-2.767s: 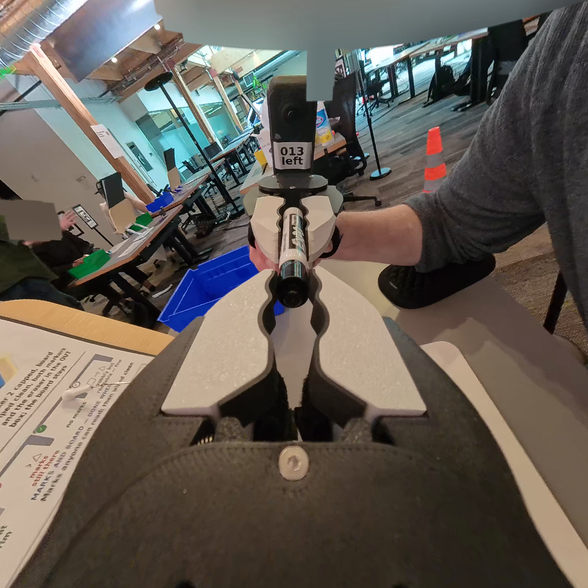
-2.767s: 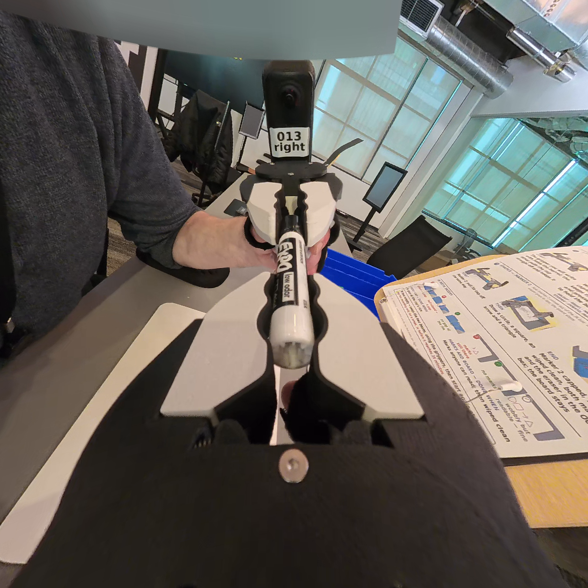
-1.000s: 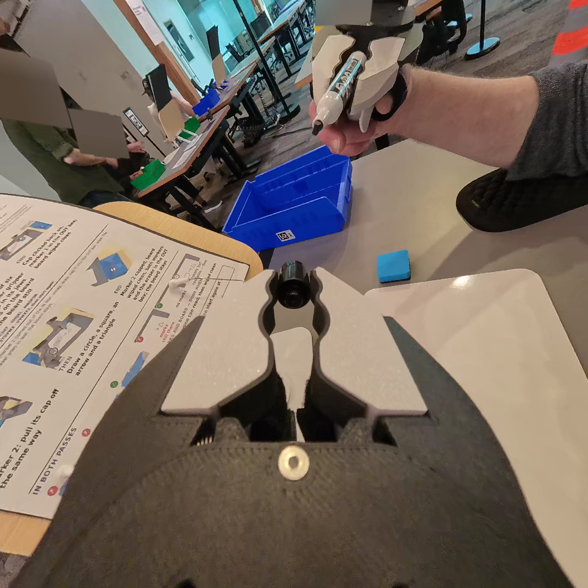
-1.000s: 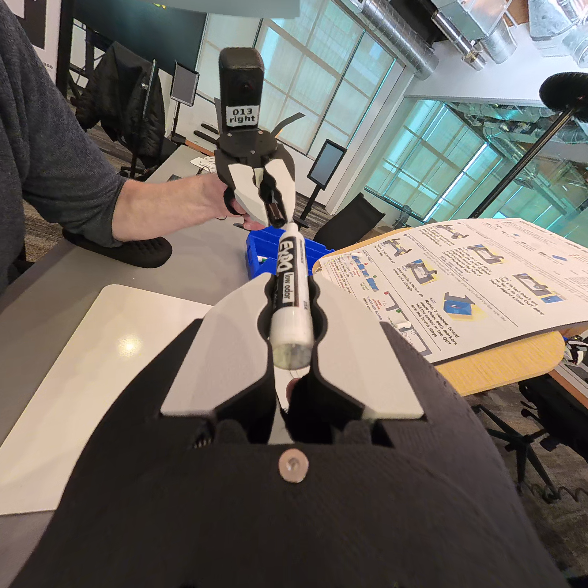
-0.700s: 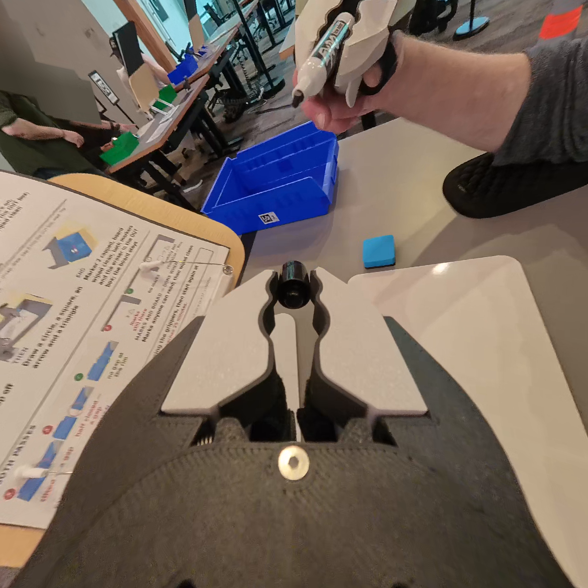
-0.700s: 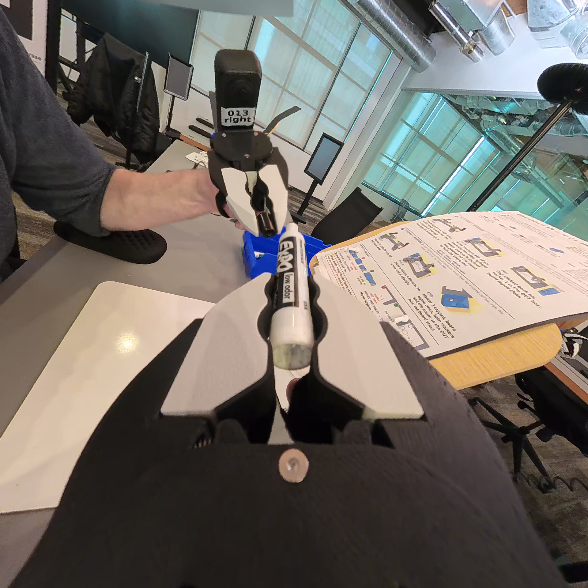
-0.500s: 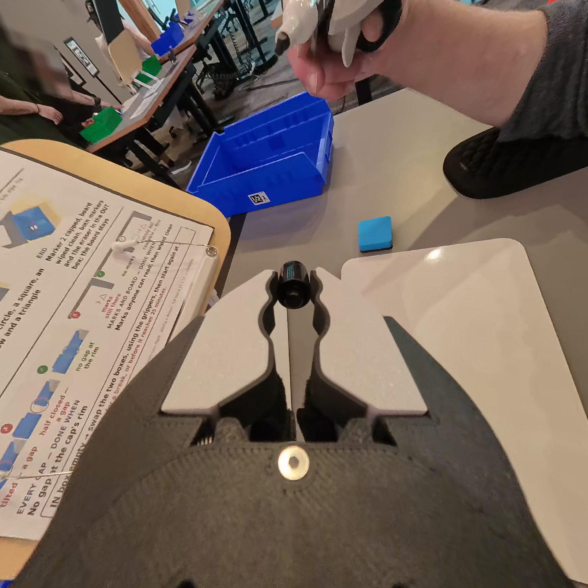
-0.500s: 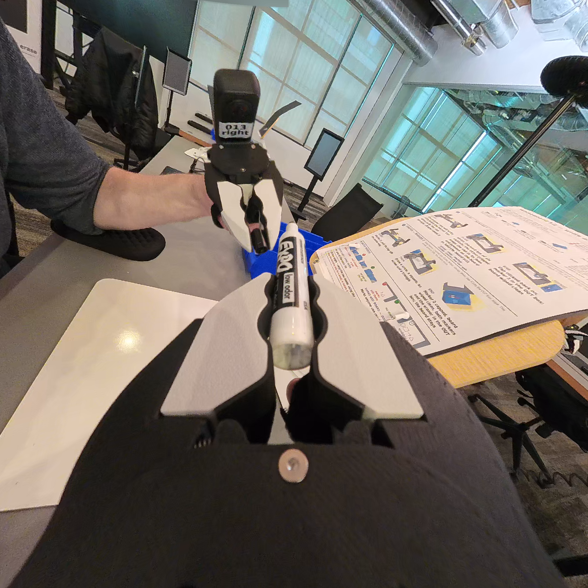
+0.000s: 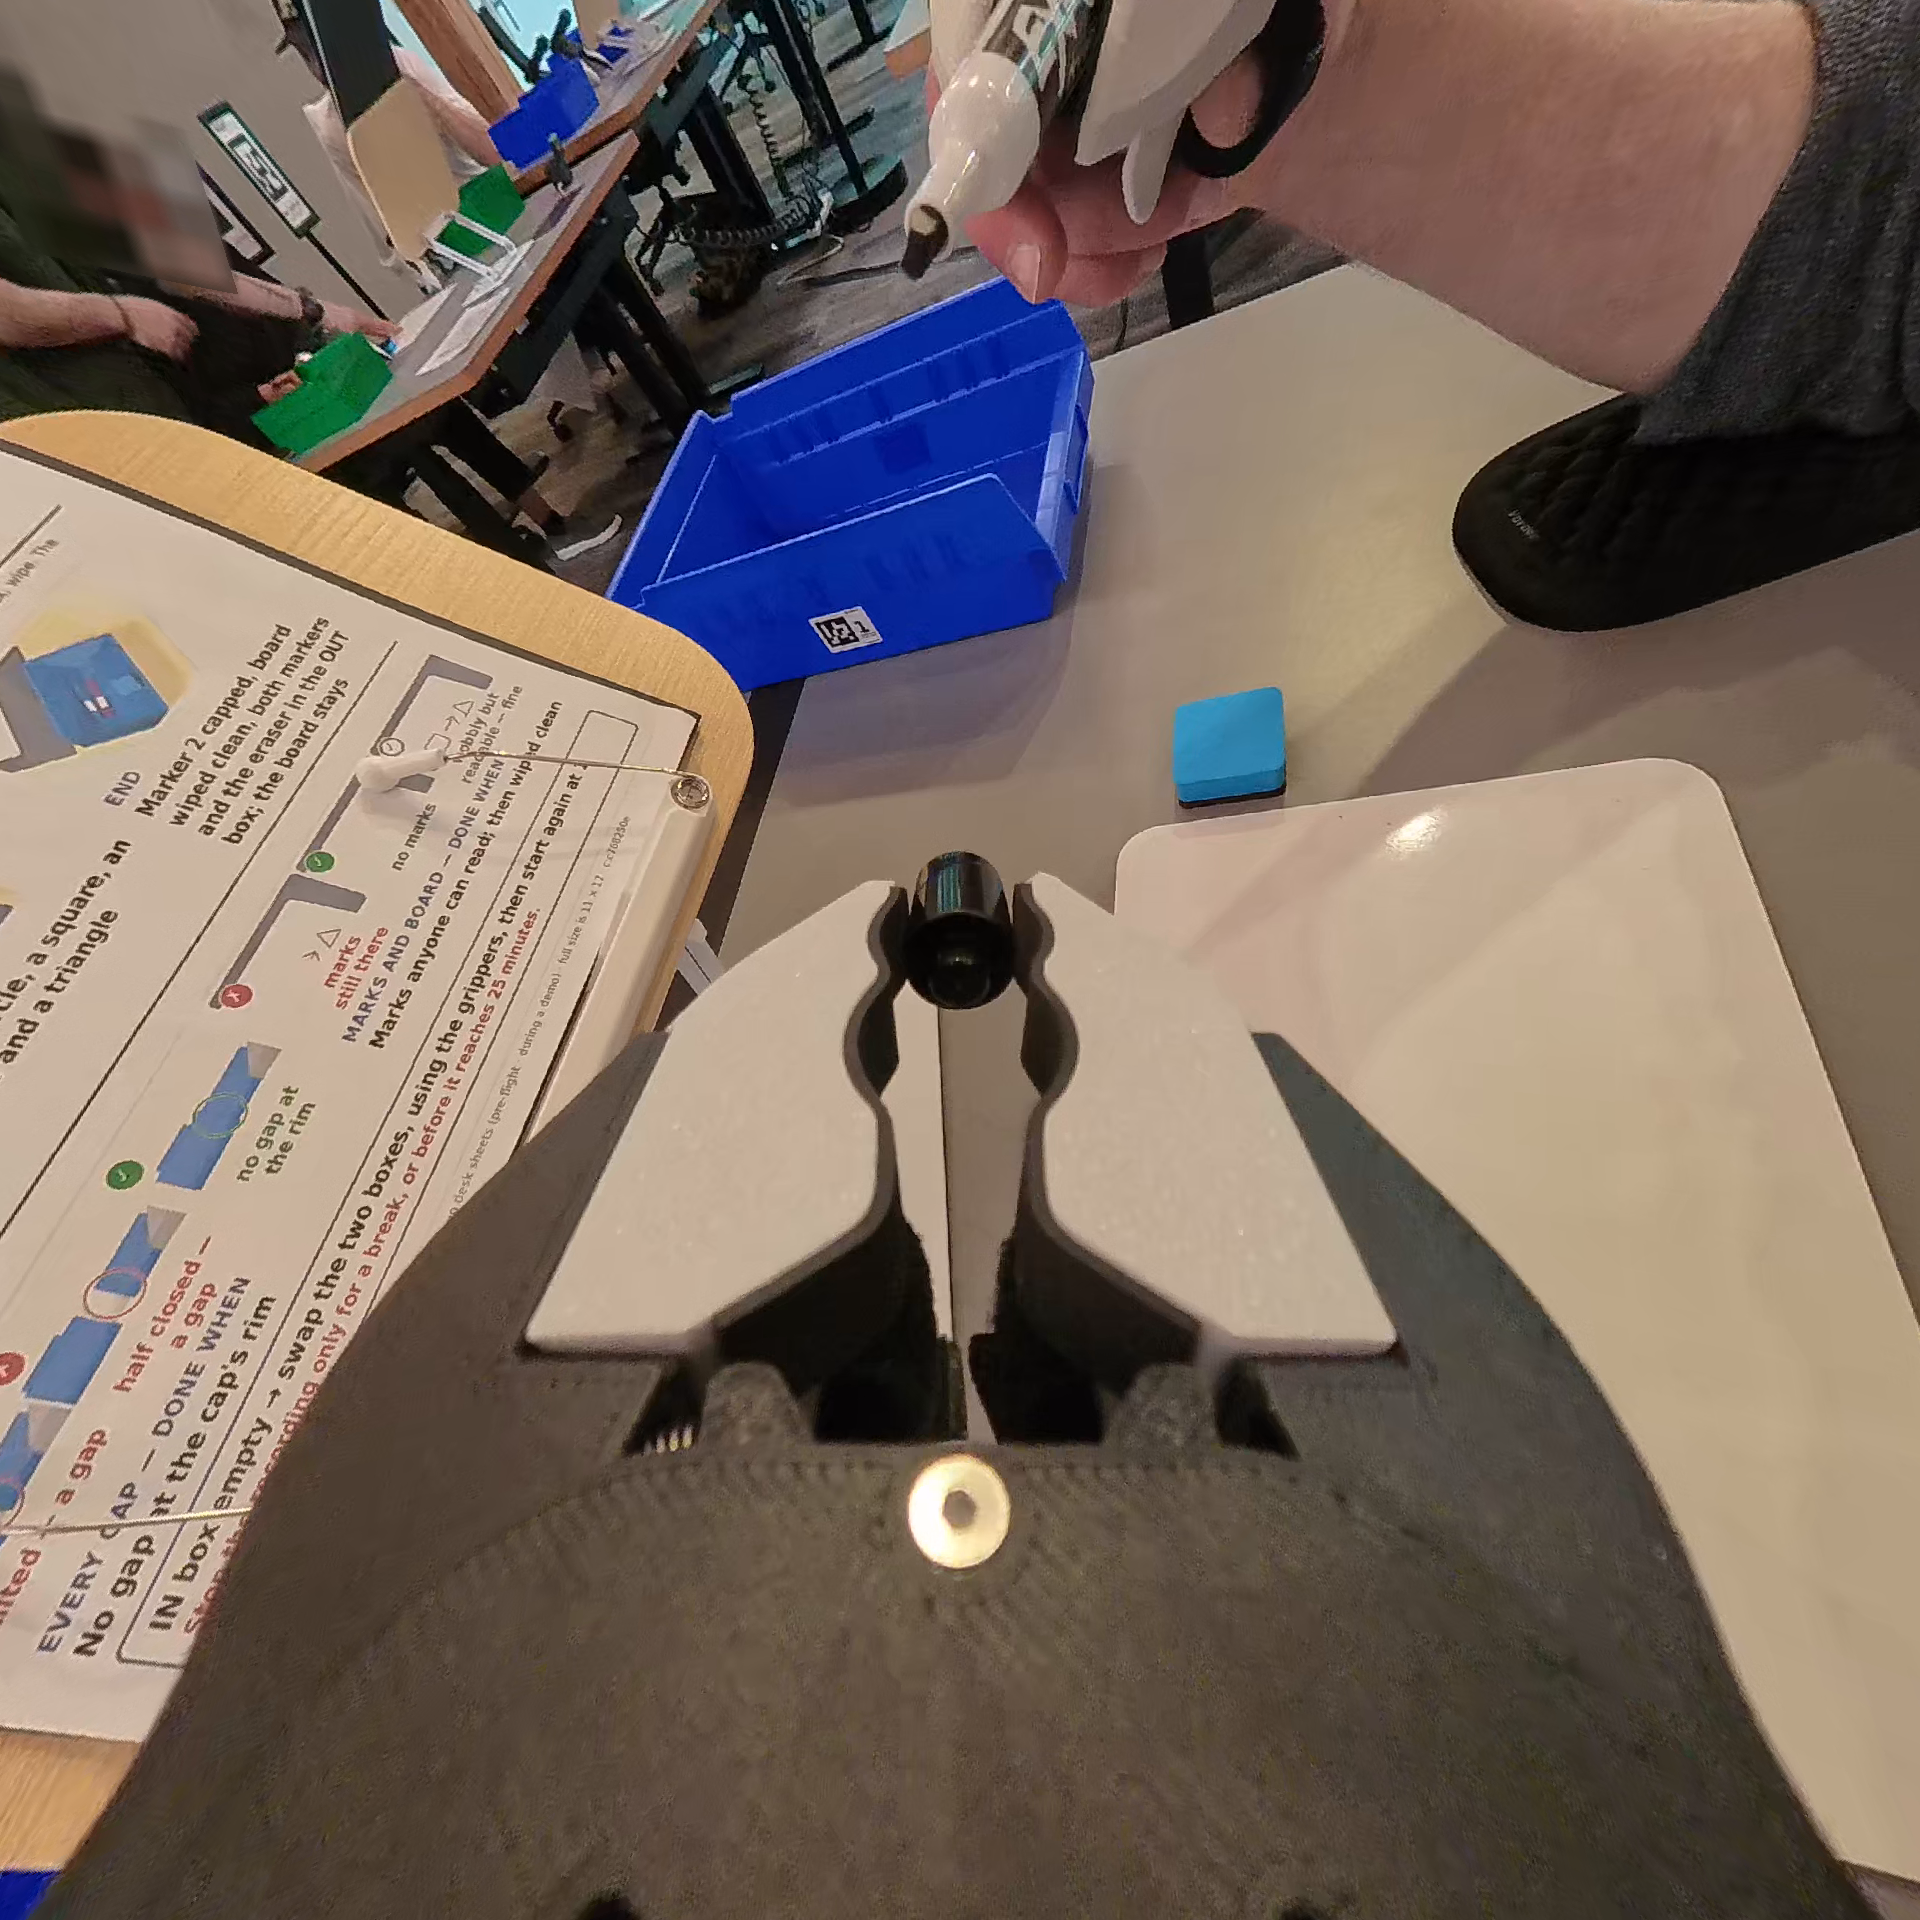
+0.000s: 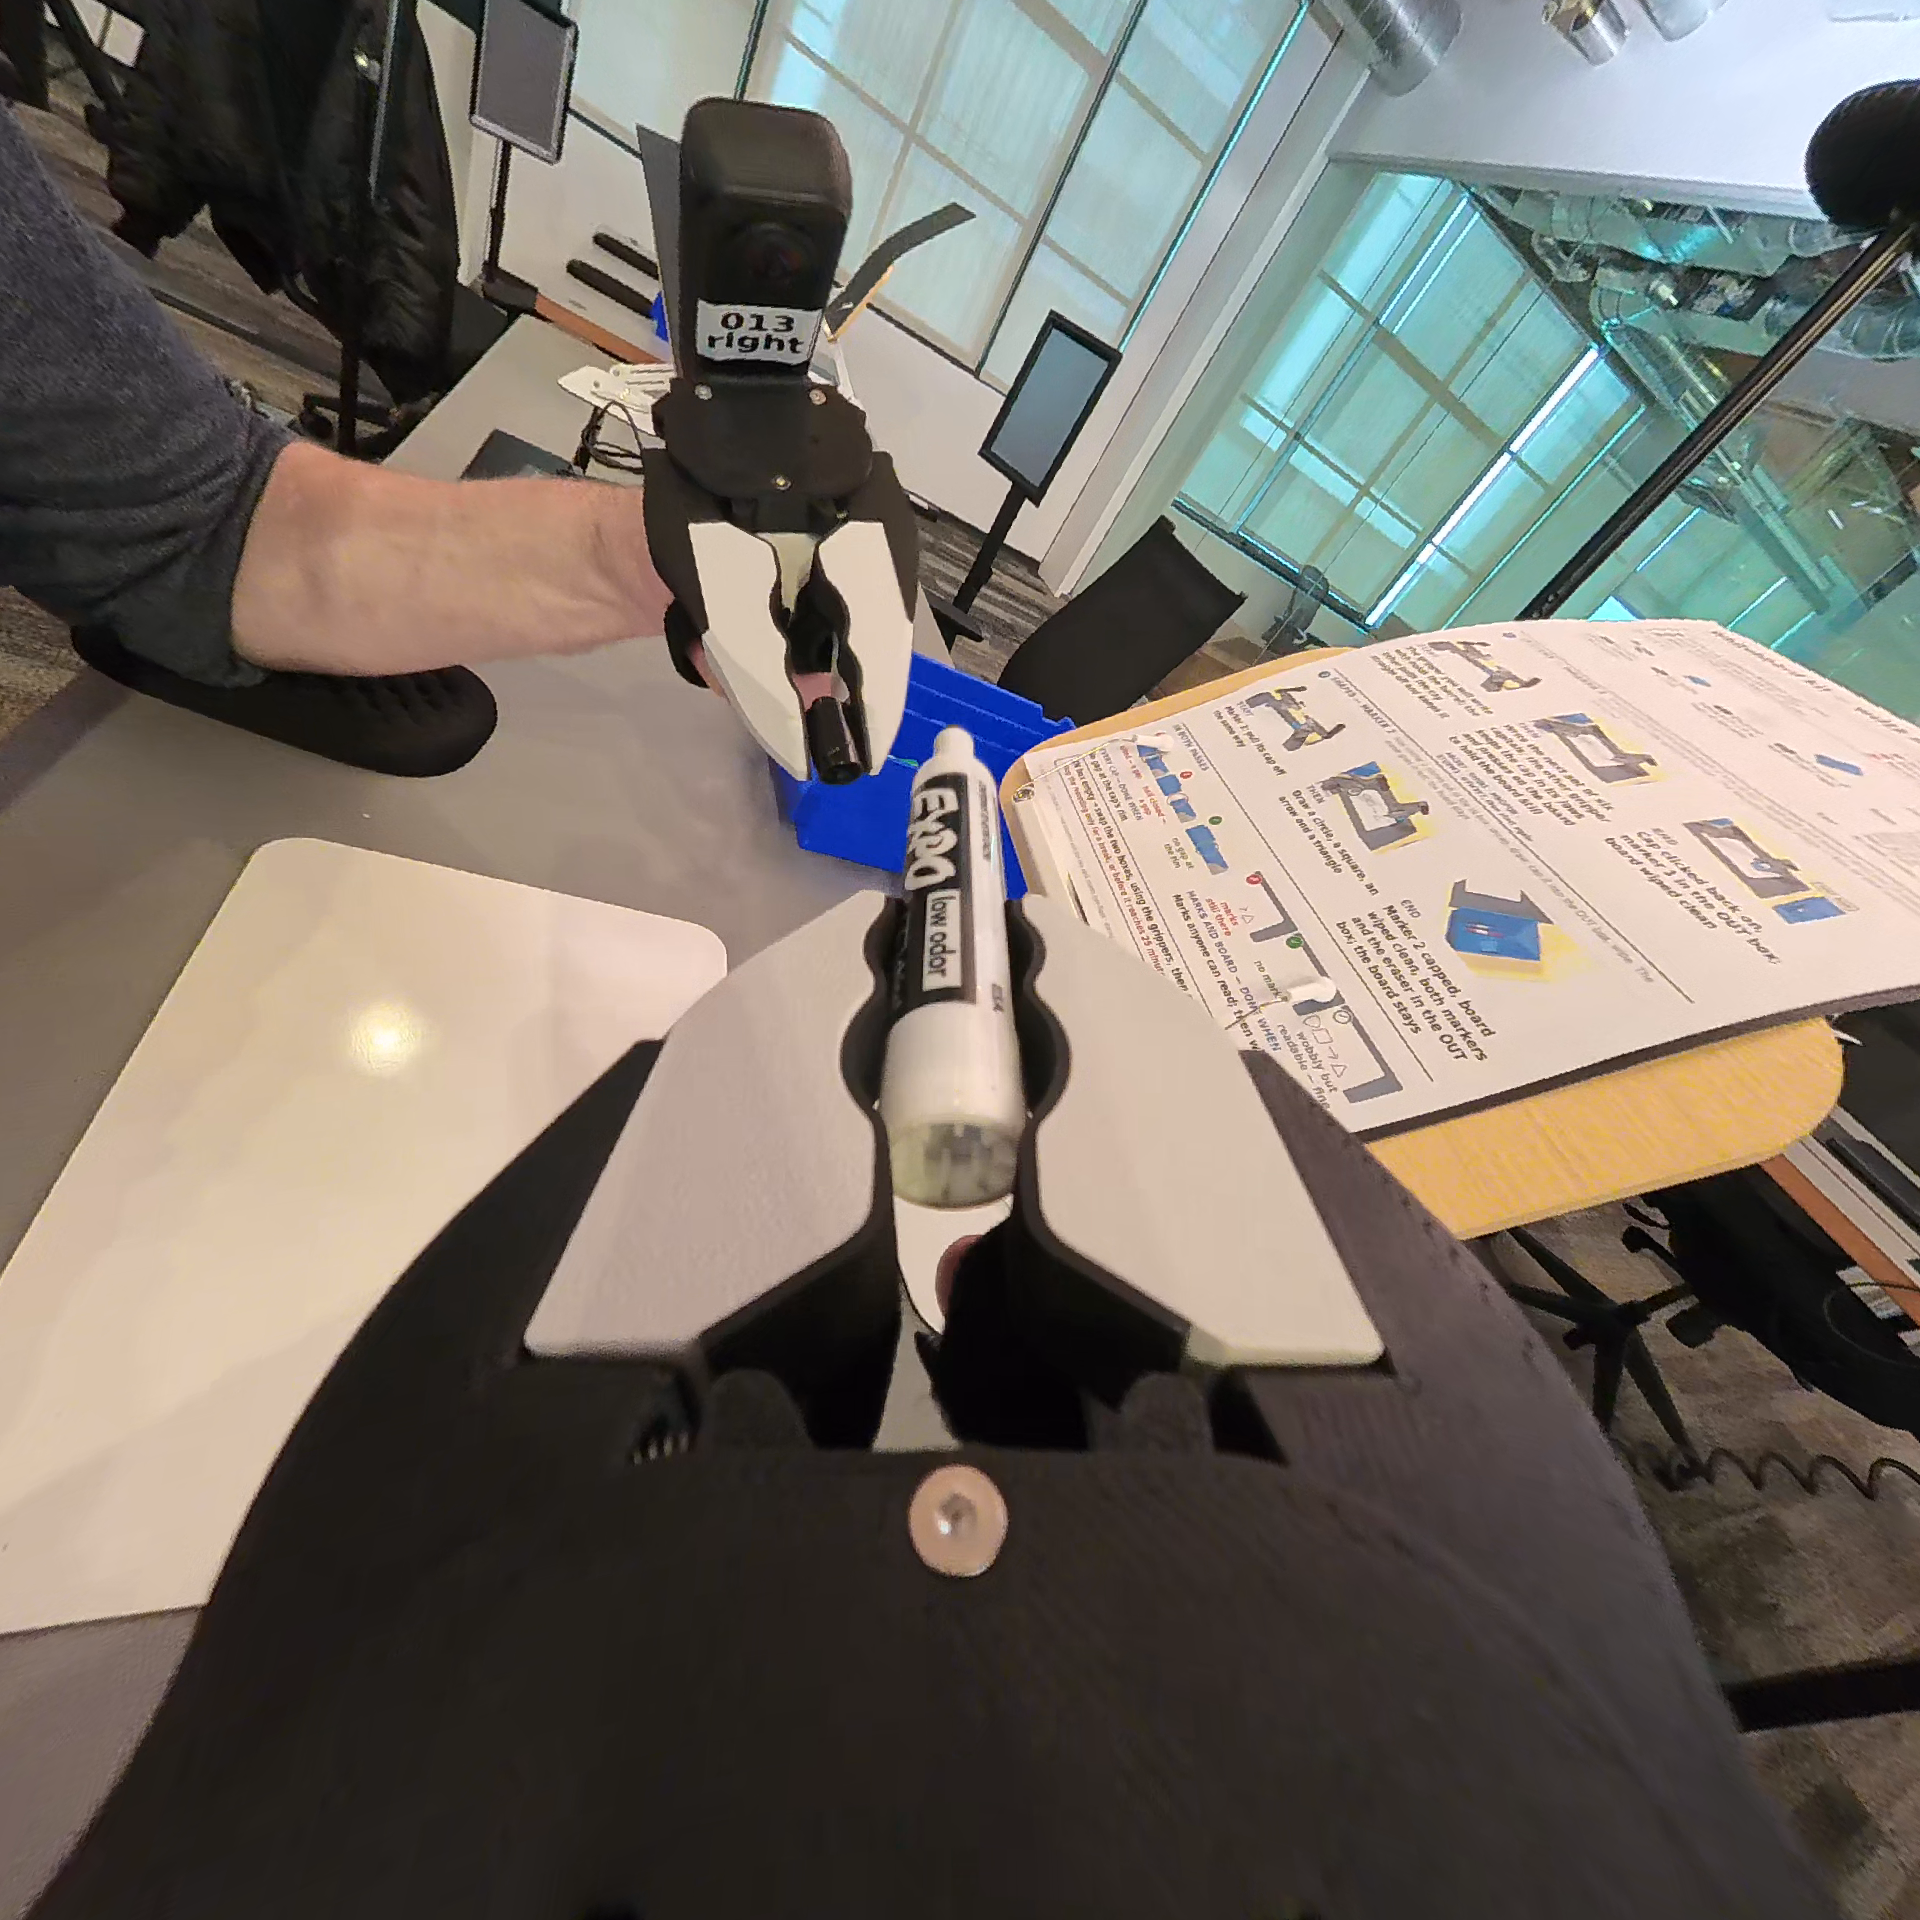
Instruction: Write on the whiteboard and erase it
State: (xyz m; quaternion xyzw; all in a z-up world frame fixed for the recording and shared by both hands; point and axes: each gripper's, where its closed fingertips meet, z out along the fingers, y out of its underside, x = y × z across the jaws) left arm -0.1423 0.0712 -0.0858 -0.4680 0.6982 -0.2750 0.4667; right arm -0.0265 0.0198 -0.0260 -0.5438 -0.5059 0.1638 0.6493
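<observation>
The white rounded-corner whiteboard (image 9: 1507, 1091) lies flat on the grey table (image 9: 1195, 499), filling the right-centre of the left wrist view and the left-centre of the right wrist view (image 10: 312, 1091), its surface unmarked where visible. Just beyond its far edge, in the upper centre-right of the left wrist view, sits a small blue square eraser with a black base (image 9: 1229, 744), beside the board but not on it. A blue plastic bin (image 9: 883, 520) stands further back, upper centre, near a printed instruction sheet (image 9: 260, 935) on a wooden board at the left of the frame. The left gripper (image 9: 958, 914) is clenched on a short black marker cap (image 9: 956, 940), both fingertips pressed against its sides; in the right wrist view the same gripper (image 10: 831, 748) appears upper centre with the cap pointing downward. The right gripper (image 10: 956, 935) grasps a white dry-erase marker with a black label (image 10: 951, 987) by its barrel, which runs along the fingers. In the left wrist view the marker (image 9: 987, 114) is at top centre, uncapped, its dark tip (image 9: 920, 244) exposed above the bin and clear of the board.
</observation>
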